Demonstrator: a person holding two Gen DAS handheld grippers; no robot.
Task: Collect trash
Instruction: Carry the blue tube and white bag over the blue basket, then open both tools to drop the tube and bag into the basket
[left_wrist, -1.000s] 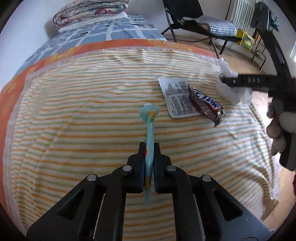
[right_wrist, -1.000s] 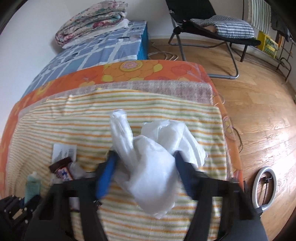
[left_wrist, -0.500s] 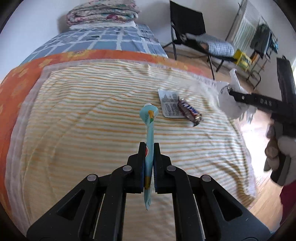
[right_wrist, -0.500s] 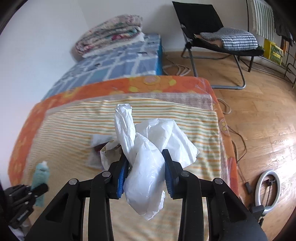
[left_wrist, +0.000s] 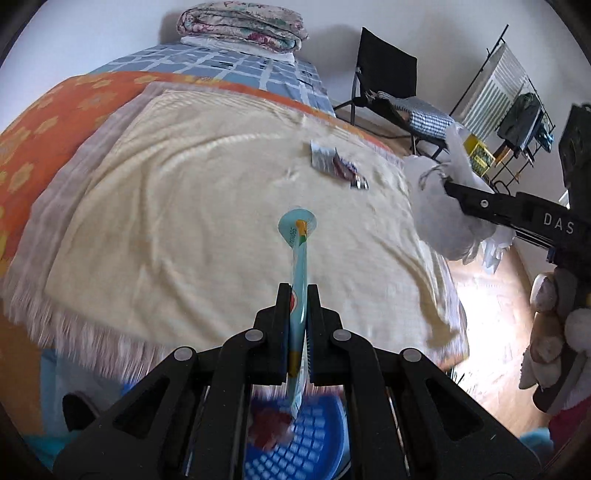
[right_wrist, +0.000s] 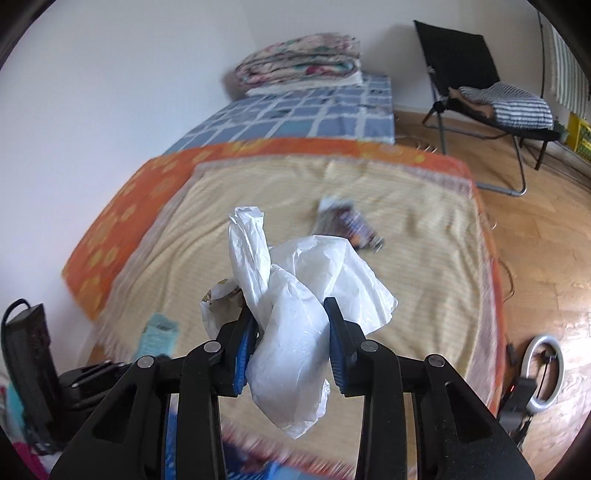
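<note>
Landmark: bed (left_wrist: 177, 206), covered by a cream, finely striped blanket with a fringed near edge, over an orange flowered spread and a blue checked sheet toward the wall. Far left end of the bed: folded quilt (left_wrist: 242, 23), soft and floral, stacked against the white wall. Near edge of the bed, below its fringe: blue plastic basket (left_wrist: 295, 446) with a gridded weave, partly blurred, something red inside that cannot be identified. Above that basket: left gripper (left_wrist: 297, 291), black, jaws nearly closed and pinching a flattened teal tube (left_wrist: 300, 258) by its lower body; the tube stands up between the fingers, its round cap end forward over the blanket. Middle of the blanket, toward its right side: candy wrapper (right_wrist: 352, 225), dark and crinkled, lying flat against a pale printed packet (left_wrist: 322, 159), both well apart from either gripper. Off the bed's right edge: right gripper (right_wrist: 291, 317), blue-padded fingers at a medium gap, clamped on a crumpled white plastic bag (right_wrist: 295, 325) that bulges above and below the pads; a second scrap, pale and brownish, shows beside its left finger. Right of the bed: bare wooden floor (right_wrist: 546, 236), open and glossy, with a black folding chair (right_wrist: 476, 70) at the far wall and a white ring light (right_wrist: 545, 376) near the bed's corner.
</note>
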